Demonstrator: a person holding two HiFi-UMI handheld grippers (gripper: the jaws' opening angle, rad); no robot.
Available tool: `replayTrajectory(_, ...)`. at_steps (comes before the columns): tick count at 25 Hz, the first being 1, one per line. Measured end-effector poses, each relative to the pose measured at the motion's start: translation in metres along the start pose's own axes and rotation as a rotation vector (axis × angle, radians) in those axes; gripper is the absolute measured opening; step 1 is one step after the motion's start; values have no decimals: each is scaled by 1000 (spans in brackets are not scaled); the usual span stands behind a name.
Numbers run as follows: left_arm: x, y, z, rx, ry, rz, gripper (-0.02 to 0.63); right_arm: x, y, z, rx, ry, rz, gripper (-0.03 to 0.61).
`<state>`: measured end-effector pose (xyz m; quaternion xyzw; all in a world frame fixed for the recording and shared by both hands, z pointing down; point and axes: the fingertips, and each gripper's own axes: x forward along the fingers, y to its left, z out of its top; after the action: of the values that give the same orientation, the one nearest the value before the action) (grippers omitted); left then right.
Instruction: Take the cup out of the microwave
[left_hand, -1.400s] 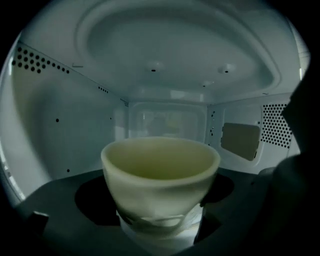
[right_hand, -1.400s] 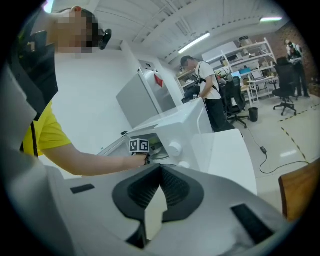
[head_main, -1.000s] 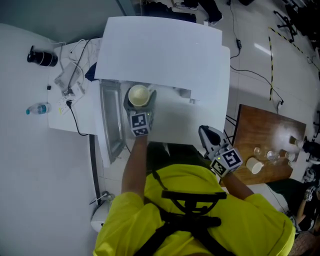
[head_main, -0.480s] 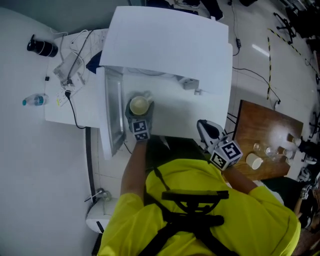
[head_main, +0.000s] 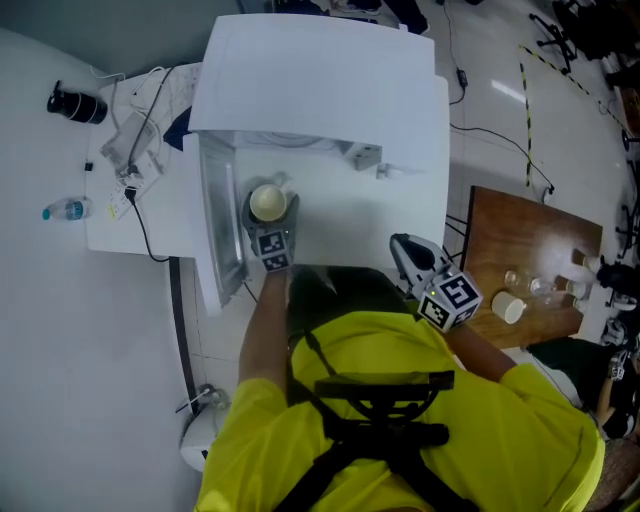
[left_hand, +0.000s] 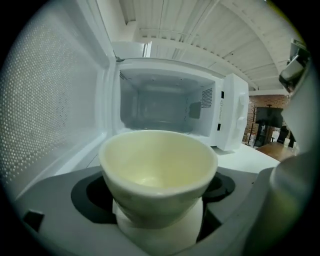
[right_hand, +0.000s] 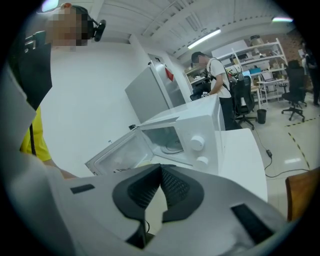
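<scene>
A cream cup (head_main: 266, 202) (left_hand: 159, 165) sits upright between the jaws of my left gripper (head_main: 271, 222) (left_hand: 160, 222), which is shut on its lower part. It hovers over the white counter (head_main: 350, 225), just in front of the white microwave (head_main: 315, 85) (right_hand: 192, 131). The microwave door (head_main: 222, 225) (left_hand: 50, 105) stands open at the left, and the cavity (left_hand: 160, 107) behind the cup holds nothing. My right gripper (head_main: 412, 262) (right_hand: 160, 186) hangs near the counter's front right edge, shut, pads touching, with nothing in it.
A wooden table (head_main: 520, 250) at the right carries a white cup (head_main: 510, 309) and glassware. To the left lie cables (head_main: 135, 150), a plastic bottle (head_main: 62, 211) and a black object (head_main: 75, 103). A person (right_hand: 214, 70) stands far back by shelves.
My left gripper has drawn the cup back out of the microwave's mouth toward me, over the counter. The right gripper has hardly moved.
</scene>
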<state>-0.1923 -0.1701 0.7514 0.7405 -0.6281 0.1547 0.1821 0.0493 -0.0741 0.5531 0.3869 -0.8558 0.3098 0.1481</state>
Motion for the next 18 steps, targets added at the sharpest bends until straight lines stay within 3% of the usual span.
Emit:
replayTrajectory(5,-40,6,-11,-130,48,35,491,-2,2,10,-6,-48,-6,6)
replayTrajectory(8,-101,-33,-6,-252,90,-79,486,-11,4,27,-19,-98,-27,6)
replayTrajectory(9,-122,-49,4,-277,91,-134,450,-14,3,35,-26,-119,-40,6)
replayTrajectory(11,-158,-68,38,-307,68,-225,420,-25,2,57,-34,-173,-62,6)
replayTrajectory(13,-185,-70,90,-326,17,-285,277,-38,8,83,-46,-235,-67,6)
replayTrajectory(14,-196,-66,119,-321,-11,-301,272,-45,13,97,-58,-267,-66,6)
replayTrajectory(18,-235,-52,236,-208,-136,-295,120,-73,44,146,-126,-377,-49,6)
